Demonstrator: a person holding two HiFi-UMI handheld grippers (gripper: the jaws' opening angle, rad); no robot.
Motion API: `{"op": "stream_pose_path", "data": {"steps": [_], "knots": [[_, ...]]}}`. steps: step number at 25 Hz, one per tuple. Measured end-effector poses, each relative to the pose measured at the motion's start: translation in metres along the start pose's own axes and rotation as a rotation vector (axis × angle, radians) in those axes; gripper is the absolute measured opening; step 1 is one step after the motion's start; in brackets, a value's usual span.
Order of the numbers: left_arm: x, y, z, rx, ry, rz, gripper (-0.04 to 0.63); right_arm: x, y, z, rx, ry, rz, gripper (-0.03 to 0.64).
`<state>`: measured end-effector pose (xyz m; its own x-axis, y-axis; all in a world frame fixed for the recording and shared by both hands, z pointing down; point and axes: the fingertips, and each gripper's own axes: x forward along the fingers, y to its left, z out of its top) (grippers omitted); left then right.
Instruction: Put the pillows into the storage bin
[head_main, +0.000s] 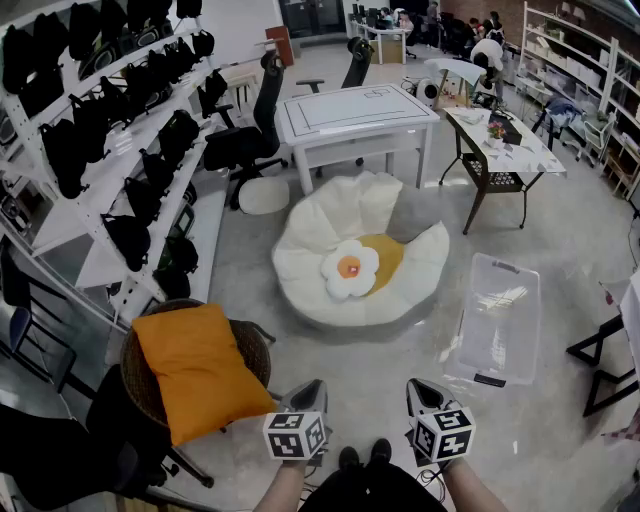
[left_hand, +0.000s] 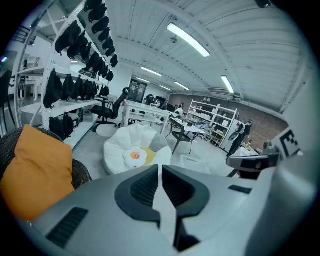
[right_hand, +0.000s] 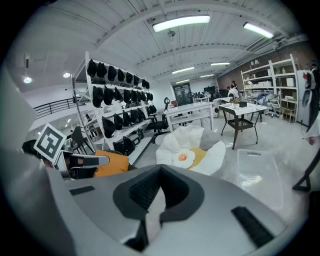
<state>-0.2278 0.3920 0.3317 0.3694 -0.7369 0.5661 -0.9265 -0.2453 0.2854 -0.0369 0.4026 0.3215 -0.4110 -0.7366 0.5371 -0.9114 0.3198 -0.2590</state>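
Note:
An orange pillow (head_main: 200, 370) leans on a round wicker chair (head_main: 255, 345) at the lower left. A white flower-shaped pillow (head_main: 349, 268) with an orange centre lies on a yellow cushion (head_main: 388, 255) in a white beanbag seat (head_main: 300, 255). The clear storage bin (head_main: 497, 320) stands empty on the floor to the right. My left gripper (head_main: 308, 393) and right gripper (head_main: 422, 391) hover side by side low in the head view, both shut with nothing between the jaws. They are well short of the pillows. The left gripper view shows the orange pillow (left_hand: 35, 170) close on the left.
Shelving with black bags (head_main: 120, 130) runs along the left. A white table (head_main: 355, 115) and office chair (head_main: 250, 135) stand behind the beanbag, and a dark-framed table (head_main: 500, 140) is at the back right. A black stand (head_main: 610, 365) is at the right edge.

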Motion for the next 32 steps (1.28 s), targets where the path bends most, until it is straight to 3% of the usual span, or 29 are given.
{"op": "stream_pose_path", "data": {"steps": [24,32], "knots": [[0.028,-0.037,0.015,0.039,-0.017,0.047,0.035,-0.014,-0.051,0.022,0.049,-0.098,0.01,0.0],[0.044,-0.028,0.022,0.052,0.021,0.074,0.12,0.003,-0.068,0.024,0.068,-0.057,-0.013,0.0]]}}
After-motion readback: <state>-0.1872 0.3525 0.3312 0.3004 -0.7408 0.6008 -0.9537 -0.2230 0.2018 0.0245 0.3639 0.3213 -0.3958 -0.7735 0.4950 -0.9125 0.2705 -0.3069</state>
